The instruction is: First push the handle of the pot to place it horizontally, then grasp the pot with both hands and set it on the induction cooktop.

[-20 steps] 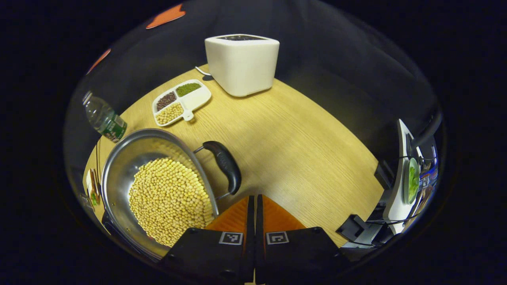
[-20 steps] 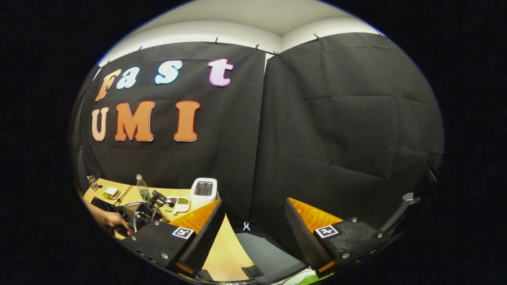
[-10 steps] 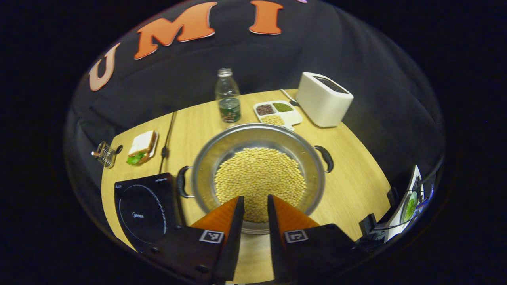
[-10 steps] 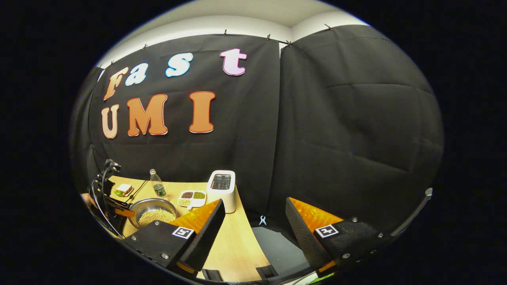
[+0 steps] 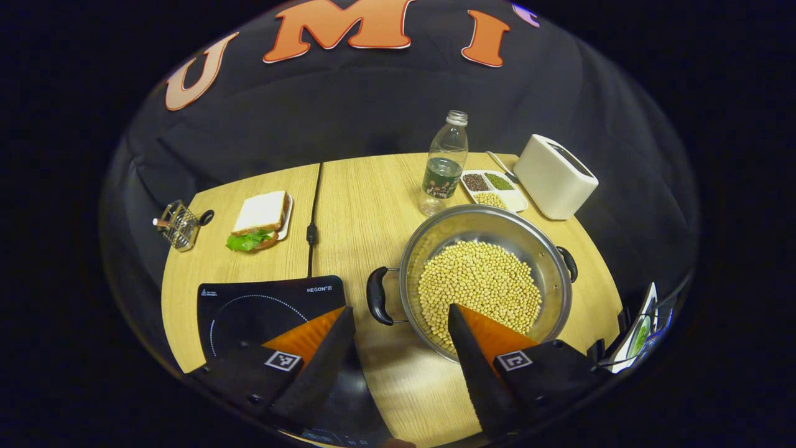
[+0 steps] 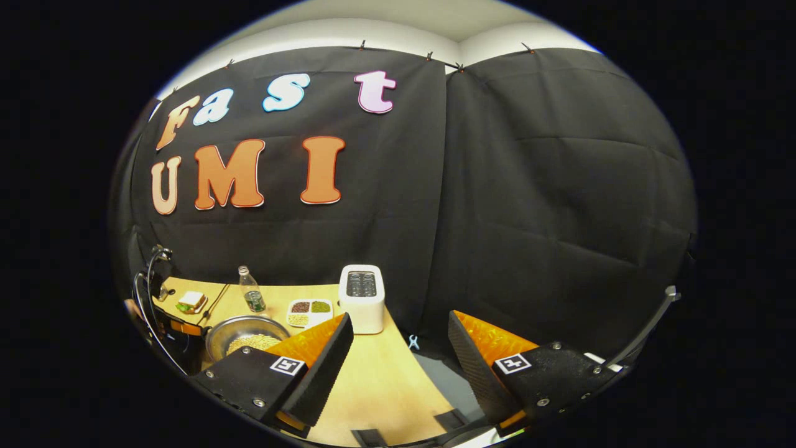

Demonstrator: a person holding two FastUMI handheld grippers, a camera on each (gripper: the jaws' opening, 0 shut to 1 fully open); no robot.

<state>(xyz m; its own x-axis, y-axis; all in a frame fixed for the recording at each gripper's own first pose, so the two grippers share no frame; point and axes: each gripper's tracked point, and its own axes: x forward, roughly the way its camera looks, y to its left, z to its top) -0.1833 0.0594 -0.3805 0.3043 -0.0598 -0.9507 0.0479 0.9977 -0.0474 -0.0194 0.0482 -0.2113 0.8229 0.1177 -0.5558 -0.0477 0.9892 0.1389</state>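
From the left gripper view I saw the pot (image 5: 485,280) sitting on the wooden table (image 5: 373,199) at centre right of the frame, a wide steel pan with its bottom covered by pale yellow beans (image 5: 479,289). One black handle (image 5: 375,296) stuck out to the pot's left toward the induction cooktop (image 5: 261,305), and the other handle (image 5: 569,263) showed at its right rim, so the two lay roughly level across the frame. The cooktop lay flat at lower left, just beside the pot but not under it. My left gripper (image 5: 401,330) stood wide open at the bottom of the frame, holding nothing, one finger over the cooktop and the other over the pot's near rim. Behind the pot, a plastic bottle (image 5: 444,163) stood upright with a little dark liquid low in it. To its right was a white divided dish (image 5: 494,188) with dark, green and yellow grains in separate sections, then a white toaster (image 5: 555,176). At upper left lay a sandwich (image 5: 258,218) on a small plate, and a small wire basket (image 5: 177,224) near the table edge. In the right gripper view my right gripper (image 6: 401,342) was also wide open and empty, raised above the table's right end, with the pot (image 6: 245,335) small at lower left.
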